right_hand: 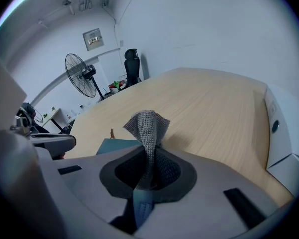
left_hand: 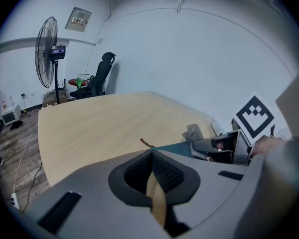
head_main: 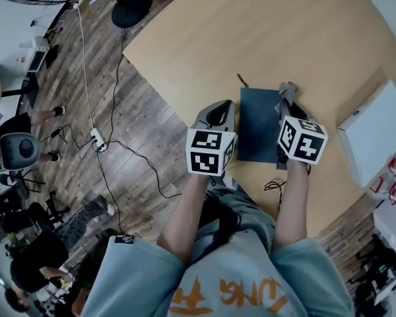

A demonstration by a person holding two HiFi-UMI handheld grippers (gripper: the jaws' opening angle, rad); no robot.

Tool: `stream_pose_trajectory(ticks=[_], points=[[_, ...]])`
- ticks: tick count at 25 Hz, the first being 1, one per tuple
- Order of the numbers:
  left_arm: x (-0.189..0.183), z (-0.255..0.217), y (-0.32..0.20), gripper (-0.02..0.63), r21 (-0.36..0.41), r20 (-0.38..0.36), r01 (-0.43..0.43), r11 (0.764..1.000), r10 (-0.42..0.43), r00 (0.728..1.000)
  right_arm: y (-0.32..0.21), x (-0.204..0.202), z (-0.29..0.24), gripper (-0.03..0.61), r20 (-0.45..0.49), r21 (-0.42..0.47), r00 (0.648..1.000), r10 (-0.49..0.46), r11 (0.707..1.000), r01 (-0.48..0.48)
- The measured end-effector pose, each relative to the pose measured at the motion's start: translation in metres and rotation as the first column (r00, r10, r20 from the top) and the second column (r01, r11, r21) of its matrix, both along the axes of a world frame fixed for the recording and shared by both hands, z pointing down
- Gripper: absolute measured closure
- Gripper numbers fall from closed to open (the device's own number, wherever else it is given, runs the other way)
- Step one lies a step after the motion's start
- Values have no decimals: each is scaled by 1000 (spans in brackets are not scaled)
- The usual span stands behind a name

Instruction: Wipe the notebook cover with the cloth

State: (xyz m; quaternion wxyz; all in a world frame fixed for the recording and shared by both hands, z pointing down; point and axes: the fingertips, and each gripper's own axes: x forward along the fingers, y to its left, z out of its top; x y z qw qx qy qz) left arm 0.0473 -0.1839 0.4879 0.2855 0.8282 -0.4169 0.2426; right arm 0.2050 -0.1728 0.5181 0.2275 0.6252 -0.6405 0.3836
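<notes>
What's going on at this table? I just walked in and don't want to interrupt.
A person holds a two-jaw gripper in each hand over a dark teal notebook that lies flat on the wooden table. The right gripper is clamped on a grey knitted cloth at the notebook's right edge. The left gripper is shut with nothing in it, at the notebook's left edge. I can't tell whether the cloth touches the cover.

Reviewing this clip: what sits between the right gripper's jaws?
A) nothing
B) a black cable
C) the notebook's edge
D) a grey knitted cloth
D: in the right gripper view, the grey knitted cloth stands up from between the jaws of the right gripper, which are closed on it, with the dark teal notebook lying on the table just beyond.
</notes>
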Motion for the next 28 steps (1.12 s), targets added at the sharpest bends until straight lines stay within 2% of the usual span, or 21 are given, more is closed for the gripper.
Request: stream_pose_trajectory(ticks=[5, 12, 18, 22, 24, 28], points=[[7, -22, -5, 597, 45, -9, -15, 999, 15, 1000, 7, 21, -13, 548, -39, 35, 996, 75, 997, -74], [20, -64, -3, 597, 130, -28, -20, 991, 23, 999, 8, 34, -70, 548, -29, 217, 994, 101, 972, -93], [13, -91, 7, 597, 191, -38, 5, 982, 3, 999, 21, 34, -118, 549, 18, 375, 993, 116, 920, -114], [4, -111, 15, 597, 242, -61, 46, 969, -32, 998, 29, 24, -156, 551, 93, 509, 994, 59, 855, -98], [-5, -124, 15, 597, 272, -77, 76, 959, -57, 995, 29, 16, -174, 551, 94, 556, 995, 25, 828, -73], [-29, -149, 23, 597, 321, -96, 109, 941, -82, 992, 38, -5, -193, 551, 61, 583, 998, -6, 812, -31]])
